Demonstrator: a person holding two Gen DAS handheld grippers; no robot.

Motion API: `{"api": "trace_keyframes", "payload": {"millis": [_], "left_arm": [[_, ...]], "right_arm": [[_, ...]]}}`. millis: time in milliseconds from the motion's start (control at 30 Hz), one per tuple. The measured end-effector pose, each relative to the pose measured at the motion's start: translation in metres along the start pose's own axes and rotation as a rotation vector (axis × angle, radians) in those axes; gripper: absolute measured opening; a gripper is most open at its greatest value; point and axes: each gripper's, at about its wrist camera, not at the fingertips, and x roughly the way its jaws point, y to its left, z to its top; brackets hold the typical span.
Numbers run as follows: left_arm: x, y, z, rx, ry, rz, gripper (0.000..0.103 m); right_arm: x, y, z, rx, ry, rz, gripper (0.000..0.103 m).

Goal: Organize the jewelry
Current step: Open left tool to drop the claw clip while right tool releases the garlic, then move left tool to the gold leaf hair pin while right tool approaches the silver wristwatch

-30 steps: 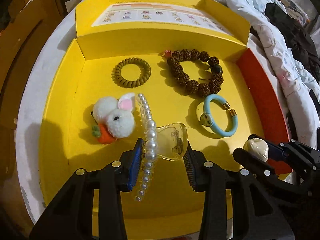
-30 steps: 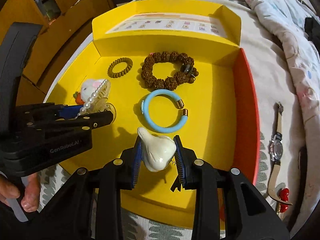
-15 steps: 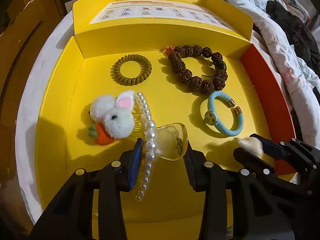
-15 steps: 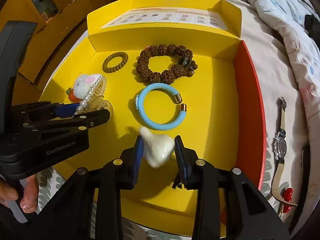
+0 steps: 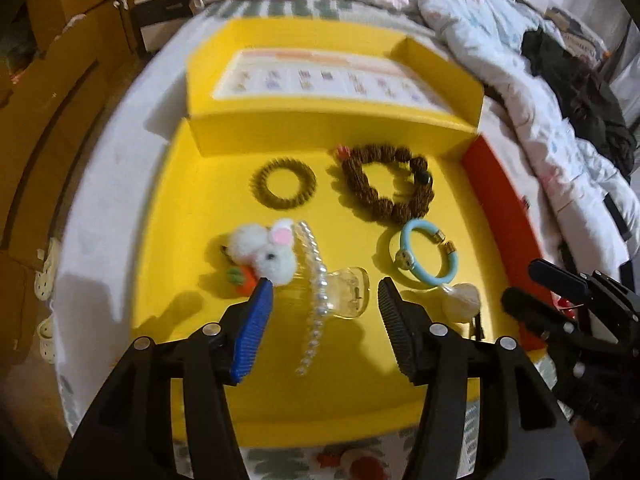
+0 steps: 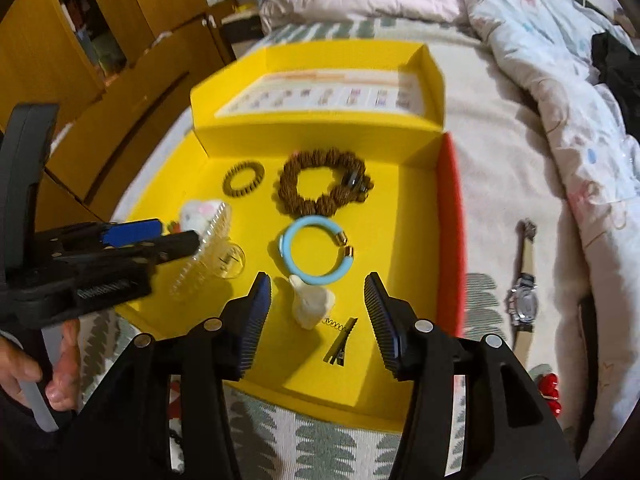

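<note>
A yellow tray (image 5: 172, 200) (image 6: 400, 220) lies on the bed. On its floor rests a clear hair clip with a pearl row (image 5: 316, 280) (image 6: 216, 256). My left gripper (image 5: 324, 292) (image 6: 176, 234) hovers over it with jaws opening, and the pads stand off the clip on both sides. A white ornament on a metal hair clip (image 6: 312, 304) (image 5: 462, 300) sits near the tray's front. My right gripper (image 6: 317, 284) (image 5: 520, 280) is above it, jaws opening, pads apart from it.
The tray also holds a bunny pompom (image 5: 268, 252), an olive spiral hair tie (image 5: 284, 188), a brown bead bracelet (image 5: 386, 184) and a blue bangle (image 5: 426, 256). A wristwatch (image 6: 522, 292) and a red trinket (image 6: 548, 388) lie on the bedcover right of the tray. Wooden cabinets stand at left.
Both grippers have opened and risen. The pearl clip and the white ornament clip, gripped before, now lie free on the tray floor.
</note>
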Motion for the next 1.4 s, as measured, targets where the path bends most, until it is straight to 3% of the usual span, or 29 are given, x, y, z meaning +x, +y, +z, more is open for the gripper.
{"api": "trace_keyframes", "payload": {"millis": [267,433,700,867,1133,1400], "left_arm": [[-0.066,0.045,-0.022,-0.021,-0.125,0.068,0.061],[-0.079,0.08,-0.045,-0.068,-0.139,0.122,0.061],[-0.079,0.118,-0.08,-0.123,-0.109,0.155,0.061],[-0.059,0.135,-0.089,-0.148,-0.042,0.176,0.061],[-0.032,0.146,-0.088,-0.174,0.05,0.139,0.061],[-0.016,0.146,-0.082,-0.147,0.093,0.161,0.061]], "right_arm": [[-0.045,-0.007,-0.004,0.018,-0.083,0.014,0.053],[-0.061,-0.005,-0.012,0.014,-0.107,0.015,0.053],[-0.067,0.0,-0.026,0.0,-0.109,0.003,0.053],[-0.069,-0.007,-0.041,0.003,-0.094,-0.014,0.053],[-0.072,-0.062,-0.061,0.141,-0.073,-0.037,0.053],[-0.07,-0.105,-0.071,0.219,-0.043,-0.071,0.053]]}}
